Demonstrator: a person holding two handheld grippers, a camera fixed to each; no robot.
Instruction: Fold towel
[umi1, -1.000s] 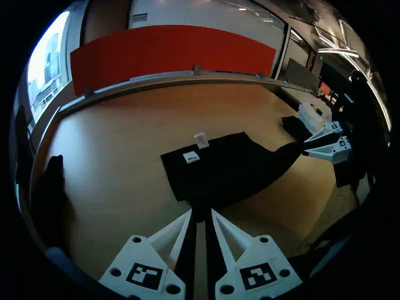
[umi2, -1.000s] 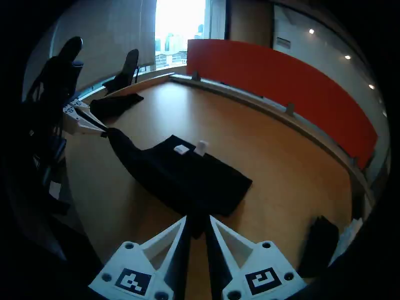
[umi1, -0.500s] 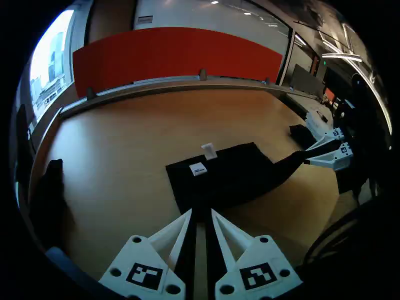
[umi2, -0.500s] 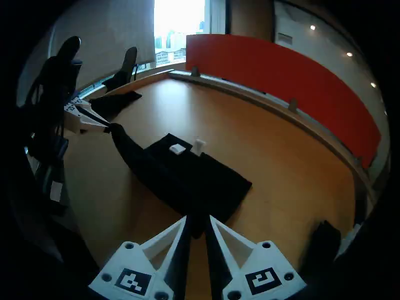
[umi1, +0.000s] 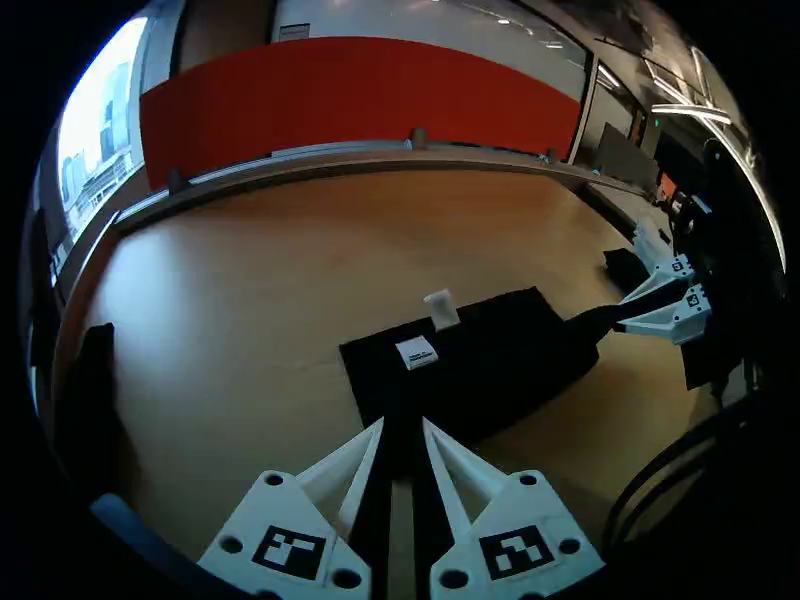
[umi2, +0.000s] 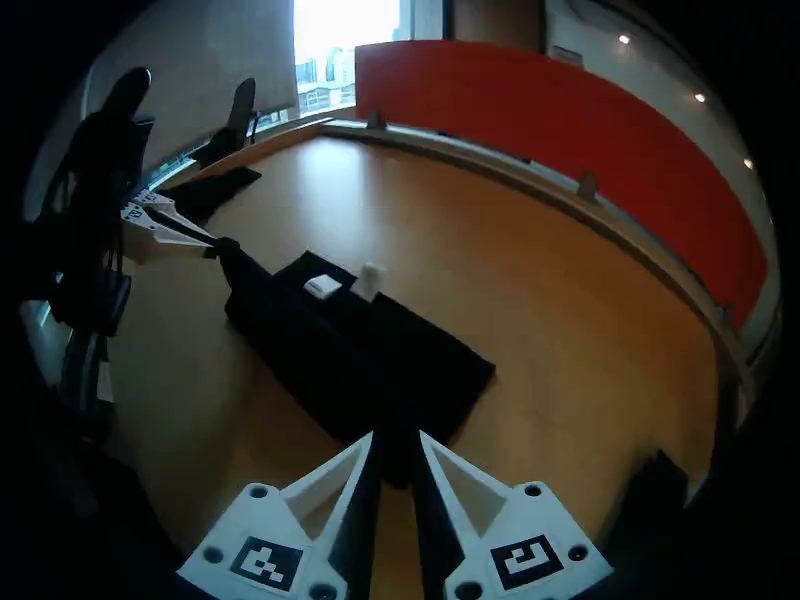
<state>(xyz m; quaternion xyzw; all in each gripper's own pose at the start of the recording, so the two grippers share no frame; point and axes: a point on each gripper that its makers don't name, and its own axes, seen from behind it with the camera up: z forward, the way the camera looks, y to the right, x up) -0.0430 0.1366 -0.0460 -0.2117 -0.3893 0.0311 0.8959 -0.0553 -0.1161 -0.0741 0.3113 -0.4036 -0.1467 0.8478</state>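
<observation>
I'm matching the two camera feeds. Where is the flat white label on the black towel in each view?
Left gripper view: the flat white label lies just below centre, on the left part of the black towel, beside an upright white tab.
Right gripper view: the label lies left of centre, near the towel's far end.
Shared landmark: the red partition across the background.
</observation>
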